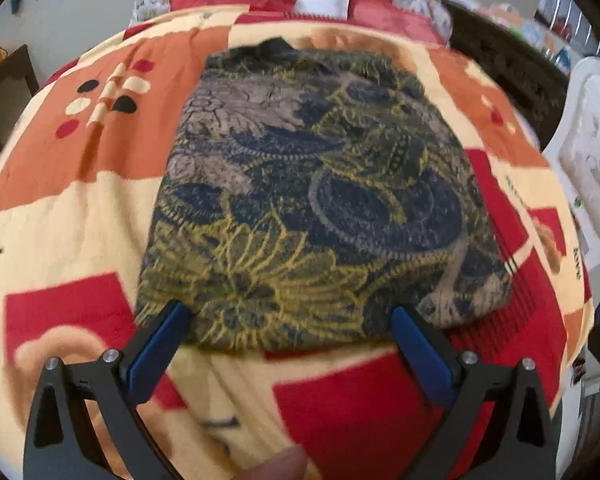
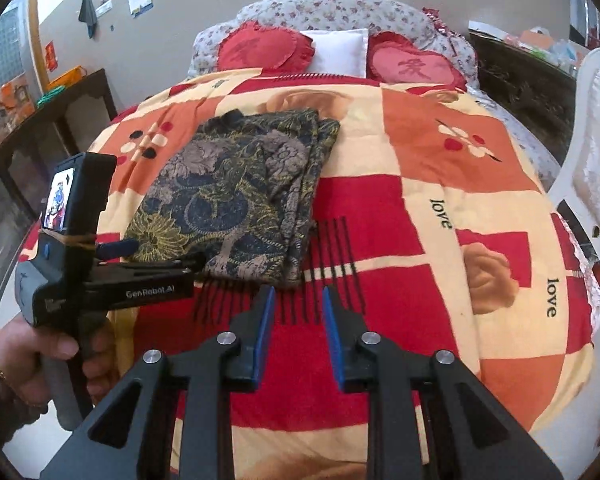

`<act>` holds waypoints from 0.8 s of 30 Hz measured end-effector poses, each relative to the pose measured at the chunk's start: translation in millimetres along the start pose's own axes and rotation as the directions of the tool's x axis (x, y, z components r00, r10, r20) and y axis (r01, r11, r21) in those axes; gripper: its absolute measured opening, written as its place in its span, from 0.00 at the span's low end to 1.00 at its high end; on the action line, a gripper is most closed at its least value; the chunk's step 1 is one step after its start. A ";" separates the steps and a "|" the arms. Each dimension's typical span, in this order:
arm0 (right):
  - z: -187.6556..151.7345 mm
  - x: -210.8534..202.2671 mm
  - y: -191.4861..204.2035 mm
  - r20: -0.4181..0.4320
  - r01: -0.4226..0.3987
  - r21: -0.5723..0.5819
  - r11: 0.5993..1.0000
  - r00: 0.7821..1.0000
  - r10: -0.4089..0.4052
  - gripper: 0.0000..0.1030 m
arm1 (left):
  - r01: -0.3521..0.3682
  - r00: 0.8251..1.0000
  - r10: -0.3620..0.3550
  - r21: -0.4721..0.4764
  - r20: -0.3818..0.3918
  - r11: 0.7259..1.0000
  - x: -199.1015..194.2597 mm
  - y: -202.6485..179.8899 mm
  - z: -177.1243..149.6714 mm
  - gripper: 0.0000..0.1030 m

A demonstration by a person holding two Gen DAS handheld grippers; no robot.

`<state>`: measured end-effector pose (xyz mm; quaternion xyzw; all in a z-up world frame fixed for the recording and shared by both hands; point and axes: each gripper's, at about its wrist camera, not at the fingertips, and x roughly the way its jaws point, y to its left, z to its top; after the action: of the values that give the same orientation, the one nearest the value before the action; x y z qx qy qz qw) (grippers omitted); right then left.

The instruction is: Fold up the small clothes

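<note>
On the bed, centre-left of the patterned blanket [image 2: 380,208]: one folded garment [image 2: 236,196], dark blue and olive-yellow with a paisley and floral print, lying flat in a roughly rectangular stack, several layered edges visible along its right side. Blanket: fleece, blocks of red, orange and cream, printed with flowers, bears and the word "love"; a band of thin black stripes lies just beside the garment's near right corner. Left gripper [image 1: 288,320]: black frame, blue finger pads [image 1: 160,344], jaws spread wide, the tips level with the garment's near edge, one toward each near corner; whether the pads touch the cloth cannot be told, and nothing is clamped between them. Same gripper [image 2: 112,276] seen side-on from the right wrist view, held in the person's left hand [image 2: 40,356], reaching across to the garment's near-left corner. Right gripper [image 2: 298,300]: same build, jaws parted with a moderate gap, empty, hovering over the red part of the blanket just short of the garment's near edge, near the black stripes. Head of bed: two red heart-shaped cushions [image 2: 264,50] flanking a small white pillow [image 2: 340,52], backed by floral-print bedding. Surroundings: dark wooden shelf unit [image 2: 60,120] at left, white carved chair [image 2: 596,160] at right, grey wall behind.
</note>
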<state>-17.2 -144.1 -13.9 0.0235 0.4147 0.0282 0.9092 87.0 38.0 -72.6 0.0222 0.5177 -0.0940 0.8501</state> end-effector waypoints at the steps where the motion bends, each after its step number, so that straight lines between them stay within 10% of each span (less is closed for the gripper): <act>1: 0.6 -1.8 -0.7 0.000 0.003 -0.004 1.000 1.000 -0.003 0.25 | -0.014 1.000 0.014 -0.007 -0.009 1.000 -6.9 -0.4 -0.3 1.00; 24: 14.4 -32.5 1.7 0.044 -0.002 -0.035 0.999 0.999 0.003 0.25 | -0.066 0.997 0.067 -0.025 0.047 0.998 -75.3 2.0 -1.7 1.00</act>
<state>-27.7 -144.9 20.1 0.0088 0.3940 0.0360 0.9184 52.3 50.5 -6.9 0.0275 0.4970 -0.0601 0.8652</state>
